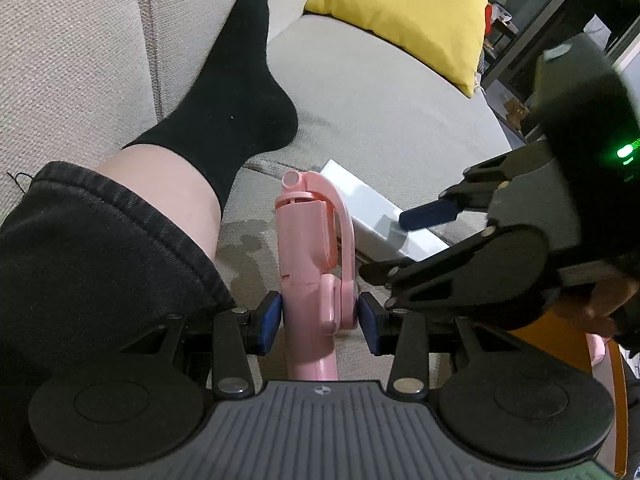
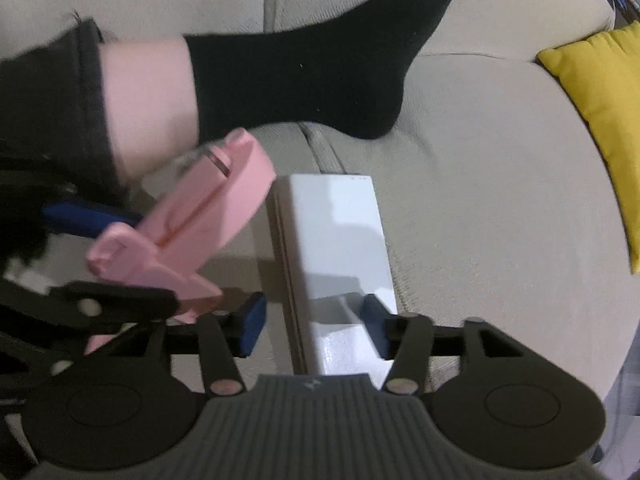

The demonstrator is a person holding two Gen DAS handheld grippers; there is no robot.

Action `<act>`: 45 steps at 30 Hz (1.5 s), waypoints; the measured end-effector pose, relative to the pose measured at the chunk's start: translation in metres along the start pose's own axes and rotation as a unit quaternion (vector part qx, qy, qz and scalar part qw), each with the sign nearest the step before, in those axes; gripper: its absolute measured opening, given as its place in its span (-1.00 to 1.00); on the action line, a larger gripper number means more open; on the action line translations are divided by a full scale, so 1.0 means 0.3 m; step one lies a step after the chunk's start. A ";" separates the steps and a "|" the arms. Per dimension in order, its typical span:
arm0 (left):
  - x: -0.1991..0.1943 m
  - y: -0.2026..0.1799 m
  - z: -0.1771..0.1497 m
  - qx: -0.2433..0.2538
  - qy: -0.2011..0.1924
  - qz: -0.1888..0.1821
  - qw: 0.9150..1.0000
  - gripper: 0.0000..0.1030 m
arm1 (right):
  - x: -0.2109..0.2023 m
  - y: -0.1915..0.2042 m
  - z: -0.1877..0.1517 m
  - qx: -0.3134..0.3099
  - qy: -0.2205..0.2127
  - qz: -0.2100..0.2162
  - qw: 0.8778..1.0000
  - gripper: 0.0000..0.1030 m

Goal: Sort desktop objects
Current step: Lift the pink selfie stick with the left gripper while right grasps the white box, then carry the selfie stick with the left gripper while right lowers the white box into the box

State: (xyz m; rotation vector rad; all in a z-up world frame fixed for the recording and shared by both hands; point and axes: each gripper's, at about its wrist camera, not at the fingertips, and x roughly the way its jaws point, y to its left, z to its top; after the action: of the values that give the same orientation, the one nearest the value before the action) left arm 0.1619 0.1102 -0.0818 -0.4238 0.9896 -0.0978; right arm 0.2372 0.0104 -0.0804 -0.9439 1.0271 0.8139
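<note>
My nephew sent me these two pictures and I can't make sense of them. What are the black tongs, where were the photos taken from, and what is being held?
Those are handheld grippers, one in each of a person's hands, each with a camera looking along its fingers. The left gripper is clamped on a pink gadget. The right gripper is open, straddling a white box that lies on a beige sofa. A leg in a black sock rests there too, beside a yellow cushion.

My pads [image 1: 269, 322] are dark blue against a pale pink gadget [image 1: 310, 248]. Beside it lies a glossy white box [image 2: 340, 236] on the beige woven sofa [image 1: 80, 60]. A plain mustard-yellow cushion [image 1: 416, 16] and a black sock [image 1: 236, 92] stand out.
</note>
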 end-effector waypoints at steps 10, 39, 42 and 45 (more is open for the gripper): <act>-0.007 -0.010 -0.011 0.001 -0.001 0.005 1.000 -0.07 | 0.027 -0.040 -0.002 0.001 0.002 -0.034 0.999 -0.07; -0.397 -0.421 0.011 0.186 -0.113 -0.095 0.971 -0.07 | -0.679 -0.121 -0.722 0.071 -0.111 0.015 0.991 -0.41; -0.413 -0.528 0.012 0.228 -0.109 -0.113 0.961 -0.07 | -0.595 -0.111 -0.799 0.066 -0.081 0.048 0.993 -0.41; -0.395 -0.644 0.006 0.270 -0.095 -0.128 0.950 -0.07 | -0.504 -0.095 -0.851 0.051 -0.063 0.082 0.993 -0.41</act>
State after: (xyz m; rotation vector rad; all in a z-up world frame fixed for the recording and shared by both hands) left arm 0.1194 -0.0339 0.0879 -0.0520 0.6749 -0.5410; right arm 0.1317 -0.2525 0.0128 -0.7183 1.0357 0.9362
